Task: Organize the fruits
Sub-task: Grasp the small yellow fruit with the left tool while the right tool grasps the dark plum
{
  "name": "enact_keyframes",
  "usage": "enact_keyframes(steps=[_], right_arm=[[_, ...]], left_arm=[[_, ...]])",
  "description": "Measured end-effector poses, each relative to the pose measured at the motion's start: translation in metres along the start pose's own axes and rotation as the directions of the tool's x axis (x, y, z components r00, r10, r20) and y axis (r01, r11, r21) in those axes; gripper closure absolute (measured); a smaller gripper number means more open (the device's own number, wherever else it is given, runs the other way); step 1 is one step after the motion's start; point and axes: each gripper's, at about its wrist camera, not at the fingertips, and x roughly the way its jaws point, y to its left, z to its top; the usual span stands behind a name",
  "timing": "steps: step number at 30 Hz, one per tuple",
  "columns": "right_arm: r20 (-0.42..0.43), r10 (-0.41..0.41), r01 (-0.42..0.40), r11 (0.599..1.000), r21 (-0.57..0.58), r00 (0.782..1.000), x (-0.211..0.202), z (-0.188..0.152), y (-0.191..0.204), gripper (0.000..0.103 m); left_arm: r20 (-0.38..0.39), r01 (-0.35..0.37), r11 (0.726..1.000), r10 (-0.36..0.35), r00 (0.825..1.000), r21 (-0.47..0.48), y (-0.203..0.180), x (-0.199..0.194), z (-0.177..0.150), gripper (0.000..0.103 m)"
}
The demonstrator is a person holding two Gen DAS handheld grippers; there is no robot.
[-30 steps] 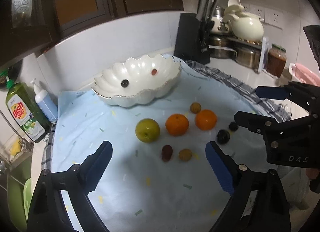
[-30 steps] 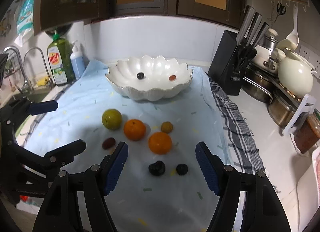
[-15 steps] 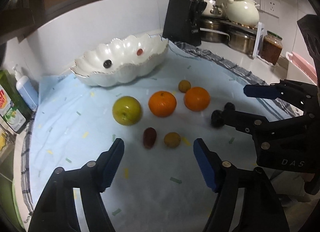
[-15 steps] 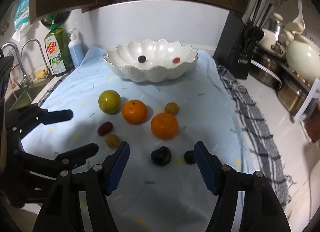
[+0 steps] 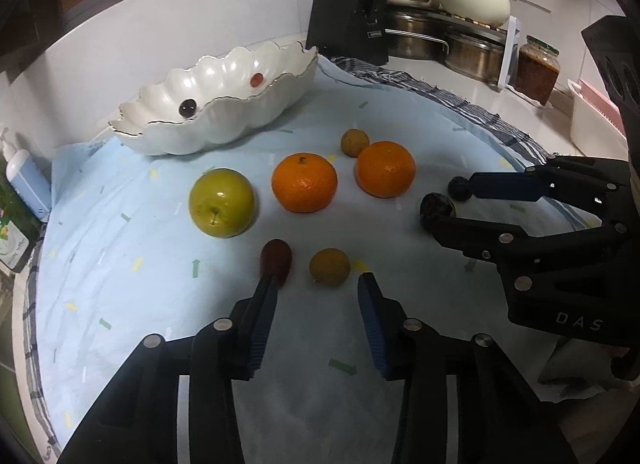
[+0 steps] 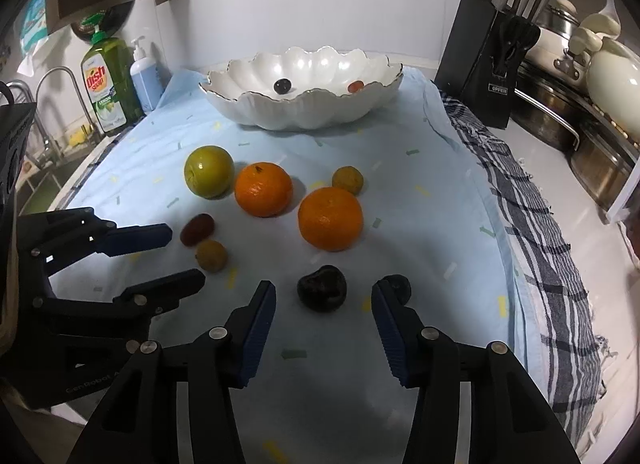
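Observation:
Loose fruit lies on a pale blue cloth (image 5: 400, 104): a green apple (image 5: 222, 202), two oranges (image 5: 304, 182) (image 5: 385, 168) and small fruits. My left gripper (image 5: 319, 284) is closing, its pads clear of the small brown fruit (image 5: 330, 266) just ahead between the tips; a dark red fruit (image 5: 276, 260) sits at the left fingertip. My right gripper (image 6: 324, 296) is closing around a dark plum (image 6: 322, 288) without touching it; a small dark berry (image 6: 400, 287) lies behind its right fingertip. The white scalloped bowl (image 6: 304, 112) at the back holds two grapes.
A knife block (image 6: 488, 64) and steel pots (image 5: 468, 48) stand at the back right, beside a jar (image 5: 536, 68). Dish soap (image 6: 106, 84) and a faucet (image 6: 60, 76) are at the left. A checked towel (image 6: 532, 244) edges the cloth on the right.
Both grippers have sunk toward the cloth and tilted further down, and both pairs of jaws have narrowed. The small brown fruit and the dark plum now lie at the fingertips.

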Motion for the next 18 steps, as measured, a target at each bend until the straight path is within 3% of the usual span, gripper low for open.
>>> enact_keyframes(steps=[11,18], right_arm=[[-0.031,0.031,-0.031,1.0,0.003,0.999,0.013,0.0,-0.003,0.057],[-0.042,0.046,-0.045,0.999,0.009,0.998,0.018,0.002,-0.004,0.066]], left_arm=[[-0.019,0.034,0.999,-0.034,0.999,0.0,0.001,0.012,0.008,0.074],[-0.03,0.06,0.998,-0.06,0.998,-0.022,0.002,0.017,0.009,0.079]])
